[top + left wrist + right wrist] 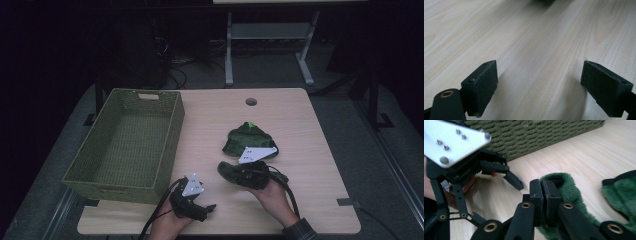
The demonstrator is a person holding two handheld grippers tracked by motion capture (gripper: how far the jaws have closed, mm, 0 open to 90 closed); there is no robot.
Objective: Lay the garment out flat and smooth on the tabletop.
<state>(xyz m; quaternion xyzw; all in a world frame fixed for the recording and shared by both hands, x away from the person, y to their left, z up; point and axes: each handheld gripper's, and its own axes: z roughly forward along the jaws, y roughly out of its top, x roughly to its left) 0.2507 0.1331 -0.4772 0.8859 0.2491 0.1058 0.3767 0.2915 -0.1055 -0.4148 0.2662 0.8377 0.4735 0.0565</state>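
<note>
Two dark green plush pieces are on the wooden table (310, 130). One plush piece (250, 137) lies flat right of the middle. My right gripper (235, 174) is shut on the other plush piece (227, 171), just in front of the first. In the right gripper view its jaws pinch the fuzzy edge of that held piece (569, 187), and the flat piece (621, 195) shows at the right. My left gripper (204, 204) is near the front edge with its jaws wide open and nothing between them. It hovers over bare wood (539, 82).
A green woven basket (175, 131) stands on the left half of the table, and its wall (536, 135) rises behind my left gripper (496, 198). A round cable hole (251, 101) sits near the far edge. Bare wood lies to the right.
</note>
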